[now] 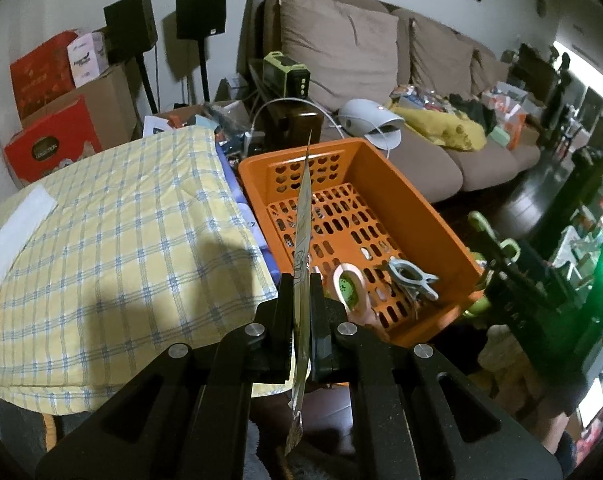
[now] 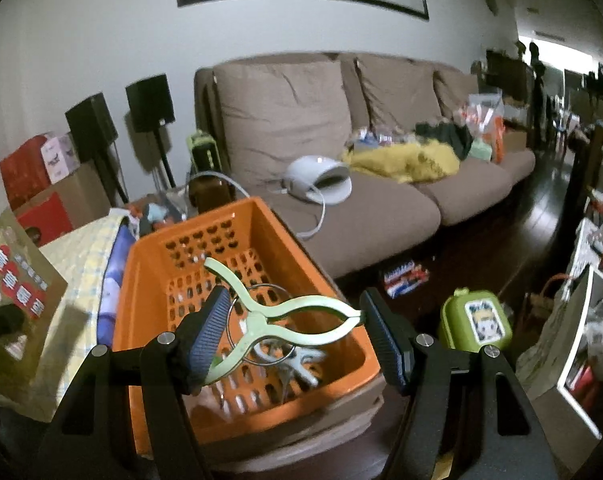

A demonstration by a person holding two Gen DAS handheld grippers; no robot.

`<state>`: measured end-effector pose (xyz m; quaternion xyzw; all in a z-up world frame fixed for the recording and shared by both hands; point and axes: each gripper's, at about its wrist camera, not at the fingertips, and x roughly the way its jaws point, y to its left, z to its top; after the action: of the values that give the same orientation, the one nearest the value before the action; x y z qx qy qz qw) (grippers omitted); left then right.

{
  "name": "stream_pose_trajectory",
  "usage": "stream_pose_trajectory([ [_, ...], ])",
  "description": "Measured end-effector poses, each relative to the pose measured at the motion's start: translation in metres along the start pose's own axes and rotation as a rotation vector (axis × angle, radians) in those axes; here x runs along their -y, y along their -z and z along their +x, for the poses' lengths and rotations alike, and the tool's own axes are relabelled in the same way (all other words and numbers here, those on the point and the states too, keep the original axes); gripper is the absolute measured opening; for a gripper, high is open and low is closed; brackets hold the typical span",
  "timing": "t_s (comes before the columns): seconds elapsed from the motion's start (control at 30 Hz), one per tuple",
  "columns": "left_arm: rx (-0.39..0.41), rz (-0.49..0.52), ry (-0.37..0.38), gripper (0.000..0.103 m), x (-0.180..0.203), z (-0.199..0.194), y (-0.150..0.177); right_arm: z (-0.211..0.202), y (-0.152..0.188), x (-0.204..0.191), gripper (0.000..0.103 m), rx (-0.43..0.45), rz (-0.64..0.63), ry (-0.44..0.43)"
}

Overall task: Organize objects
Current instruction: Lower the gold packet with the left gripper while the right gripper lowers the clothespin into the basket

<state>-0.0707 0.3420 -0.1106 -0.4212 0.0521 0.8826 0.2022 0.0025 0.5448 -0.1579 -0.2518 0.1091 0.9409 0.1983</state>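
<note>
My left gripper (image 1: 300, 280) sits at the bottom centre of its view, clamped tight on a thin flat packet (image 1: 304, 216) seen edge-on, which rises from between the fingers toward the middle of the frame. In the right wrist view the same packet shows at the far left edge as a gold sheet with red printed characters. Behind the packet lies the orange basket (image 1: 413, 196), slightly right of centre. On the basket's perforated floor, near its lower end, I see a grey clip (image 1: 411, 278) and just left of it a pink tape roll (image 1: 351, 286) with a green core. A yellow checked cloth (image 1: 113, 232) fills the left half of that frame, just beside the basket.

My right gripper (image 2: 291, 322) stands in the lower middle of its view with the fingers set wide, holding a pale green clothes clip (image 2: 269, 316) spread between the pads; one end touches the right pad and the body rests against the left one. The clip hangs over the basket's lower half. A green lidded box (image 2: 477, 324) with a cartoon sticker sits at lower right, near the basket. A brown sofa (image 2: 373, 216) crosses the upper middle.
</note>
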Motion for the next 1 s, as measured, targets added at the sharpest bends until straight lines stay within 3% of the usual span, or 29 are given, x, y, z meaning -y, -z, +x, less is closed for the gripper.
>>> stream_pose_trajectory([
  [0.27,0.000,-0.006,-0.002,0.006,-0.002,0.004,0.000,-0.018,-0.006,-0.007,0.069,0.118,-0.032,-0.030],
  [0.43,-0.004,0.006,-0.001,0.006,0.001,0.008,-0.003,-0.008,-0.008,-0.006,0.069,0.065,-0.001,-0.087],
  [0.6,0.017,0.010,0.001,0.006,0.006,0.009,-0.013,-0.005,-0.009,-0.009,0.069,0.063,-0.051,-0.052],
  [0.7,0.022,0.019,-0.004,0.006,0.011,0.012,-0.016,0.001,-0.011,0.002,0.069,0.035,0.014,-0.103],
  [1.0,0.003,0.029,-0.021,0.006,0.021,0.032,-0.014,0.009,-0.013,0.005,0.069,-0.014,0.019,-0.152],
])
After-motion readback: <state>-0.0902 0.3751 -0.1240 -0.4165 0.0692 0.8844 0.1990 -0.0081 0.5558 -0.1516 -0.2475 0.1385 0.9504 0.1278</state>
